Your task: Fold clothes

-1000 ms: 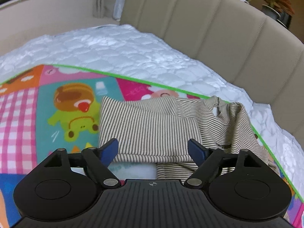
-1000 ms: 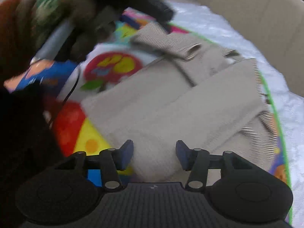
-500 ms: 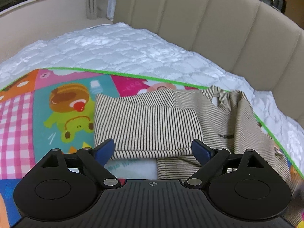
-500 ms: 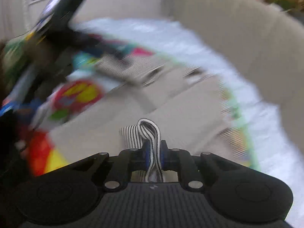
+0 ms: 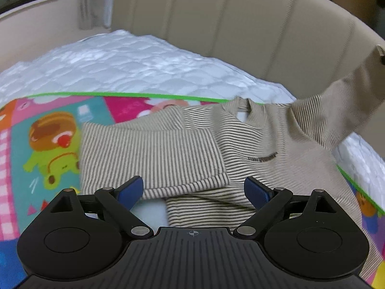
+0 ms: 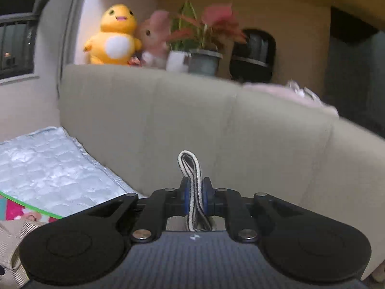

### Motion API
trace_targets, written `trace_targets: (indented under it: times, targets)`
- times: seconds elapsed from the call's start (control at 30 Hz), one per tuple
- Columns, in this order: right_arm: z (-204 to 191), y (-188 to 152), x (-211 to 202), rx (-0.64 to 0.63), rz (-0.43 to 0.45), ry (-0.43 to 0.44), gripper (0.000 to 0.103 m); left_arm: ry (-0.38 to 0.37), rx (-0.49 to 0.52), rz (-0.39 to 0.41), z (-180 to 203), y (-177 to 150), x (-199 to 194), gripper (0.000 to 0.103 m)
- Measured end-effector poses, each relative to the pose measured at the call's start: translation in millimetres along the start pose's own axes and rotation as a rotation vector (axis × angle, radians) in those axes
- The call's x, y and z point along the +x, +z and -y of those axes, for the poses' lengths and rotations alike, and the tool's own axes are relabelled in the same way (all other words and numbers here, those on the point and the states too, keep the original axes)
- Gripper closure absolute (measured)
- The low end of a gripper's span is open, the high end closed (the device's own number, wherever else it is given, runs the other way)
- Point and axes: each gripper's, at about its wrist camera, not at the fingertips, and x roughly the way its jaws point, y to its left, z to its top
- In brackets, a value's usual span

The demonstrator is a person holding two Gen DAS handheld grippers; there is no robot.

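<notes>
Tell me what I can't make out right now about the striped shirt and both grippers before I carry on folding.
- Striped shirt, left wrist view: its near hem is hidden behind the open left gripper; the lifted sleeve is cut off at the right edge.
- Chest lettering: too small and blurred to read.
- Right wrist view: the right gripper is shut on a striped fold; the fabric hanging below is hidden by the gripper body.

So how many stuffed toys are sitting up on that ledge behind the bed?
2. A yellow chick toy sits at the left end of the ledge, and a pink bunny toy leans right beside it, next to the potted plants. Others may be hidden.
</notes>
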Motion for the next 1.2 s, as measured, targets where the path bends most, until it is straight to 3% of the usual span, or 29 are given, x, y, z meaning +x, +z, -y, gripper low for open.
trace_targets:
  times: [0.13,0.23,0.37,0.43,0.6,0.8,0.87,1.07,1.13,1.2]
  targets:
    - [-1.7,-29.3,30.2,0.022,-0.055,-0.031,0.093,0.039,0.092,-0.019,9.4,-7.1,9.7,0.009]
    - [6.0,-54.1,55.7,-0.002,-0.102,-0.113,0.093,0.060,0.130,-0.033,13.8,-11.9,15.1,0.008]
    - [19.1,-79.4,75.1,0.009,-0.146,-0.155,0.091,0.060,0.103,-0.037,13.5,-10.0,17.7,0.008]
    - [19.5,-90.7,80.1,0.015,-0.160,-0.138,0.083,0.036,0.062,-0.041,12.8,-9.2,17.6,0.008]
    - [-10.9,-104.9,77.4,-0.004,-0.127,-0.042,0.060,-0.057,0.015,-0.044,20.3,-11.4,14.3,0.007]
    - [-80.6,-116.4,75.6,-0.032,-0.160,0.371,0.056,-0.075,0.034,-0.066,32.2,-18.9,19.7,0.005]
    - [-106.7,-127.8,72.0,-0.123,-0.173,0.443,0.056,-0.073,0.039,-0.085,32.2,-23.3,21.6,0.005]
    - [-183.2,-151.5,77.5,-0.440,-0.180,0.512,0.056,-0.118,0.060,-0.130,28.3,-28.4,28.2,0.004]
    - [-205.4,-144.9,89.3,-0.475,-0.149,0.500,0.056,-0.128,0.056,-0.141,26.6,-28.5,28.4,0.004]
    - [-220.0,-131.4,93.9,-0.471,-0.122,0.540,0.056,-0.134,0.051,-0.153,25.0,-28.8,28.4,0.004]
